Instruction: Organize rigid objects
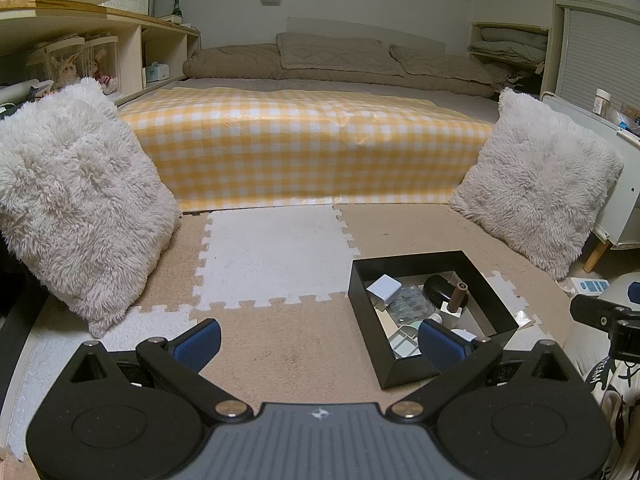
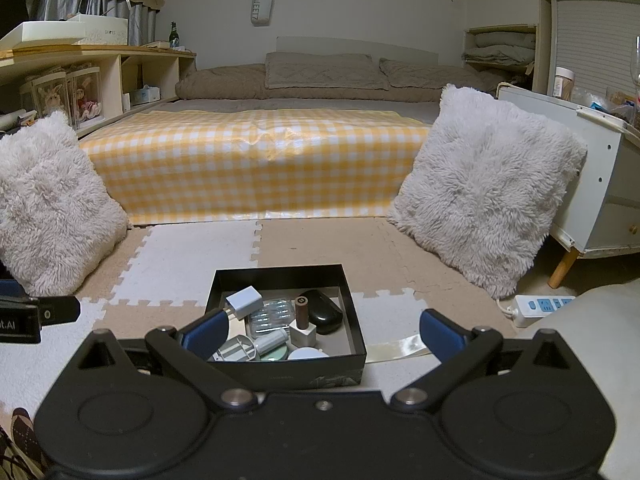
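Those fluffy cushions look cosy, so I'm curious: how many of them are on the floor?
2. One fluffy white cushion leans at the left end of the checked bed cover, the other cushion at the right end beside the white cabinet. More could lie outside the views.

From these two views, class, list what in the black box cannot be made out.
- Left wrist view: the box front corner, hidden behind the left gripper.
- Right wrist view: the grey tray, partly behind the right gripper.
- Nail polish label: too small.
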The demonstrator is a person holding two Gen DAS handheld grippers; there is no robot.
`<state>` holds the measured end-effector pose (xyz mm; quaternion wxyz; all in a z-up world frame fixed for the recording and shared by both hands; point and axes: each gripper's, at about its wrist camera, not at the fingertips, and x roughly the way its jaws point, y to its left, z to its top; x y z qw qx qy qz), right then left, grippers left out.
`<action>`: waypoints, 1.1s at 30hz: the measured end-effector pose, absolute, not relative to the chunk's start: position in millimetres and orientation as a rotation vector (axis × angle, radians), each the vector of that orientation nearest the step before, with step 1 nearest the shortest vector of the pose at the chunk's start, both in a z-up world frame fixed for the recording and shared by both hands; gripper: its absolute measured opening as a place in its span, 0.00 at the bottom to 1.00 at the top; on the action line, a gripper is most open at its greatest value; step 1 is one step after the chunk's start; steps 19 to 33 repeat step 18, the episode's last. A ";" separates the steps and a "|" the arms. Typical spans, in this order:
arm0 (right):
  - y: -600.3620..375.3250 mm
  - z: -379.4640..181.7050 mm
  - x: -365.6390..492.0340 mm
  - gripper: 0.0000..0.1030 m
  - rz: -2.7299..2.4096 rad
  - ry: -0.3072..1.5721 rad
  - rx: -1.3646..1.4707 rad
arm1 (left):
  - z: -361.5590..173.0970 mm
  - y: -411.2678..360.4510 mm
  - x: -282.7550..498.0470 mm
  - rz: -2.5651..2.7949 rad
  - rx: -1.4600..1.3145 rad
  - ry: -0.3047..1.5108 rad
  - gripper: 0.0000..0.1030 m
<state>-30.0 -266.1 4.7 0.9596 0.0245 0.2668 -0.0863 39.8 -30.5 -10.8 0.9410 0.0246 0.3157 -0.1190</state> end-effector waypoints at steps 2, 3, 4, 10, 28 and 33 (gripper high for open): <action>-266.2 4.7 -30.0 1.00 -0.175 0.541 0.050 | -10.9 -30.3 39.7 -0.244 0.050 0.644 1.00; -266.2 4.7 -30.0 1.00 -0.175 0.541 0.050 | -10.8 -30.2 39.7 -0.245 0.050 0.643 1.00; -266.2 4.7 -29.9 1.00 -0.175 0.541 0.050 | -10.9 -30.3 39.8 -0.244 0.050 0.644 1.00; -266.3 4.7 -29.9 1.00 -0.175 0.541 0.050 | -11.7 -30.1 39.6 -0.244 0.049 0.644 1.00; -266.4 4.7 -29.9 1.00 -0.175 0.541 0.050 | -10.3 -30.3 39.3 -0.240 0.046 0.645 1.00; -266.4 4.7 -29.9 1.00 -0.175 0.541 0.050 | -10.3 -30.3 39.3 -0.240 0.046 0.645 1.00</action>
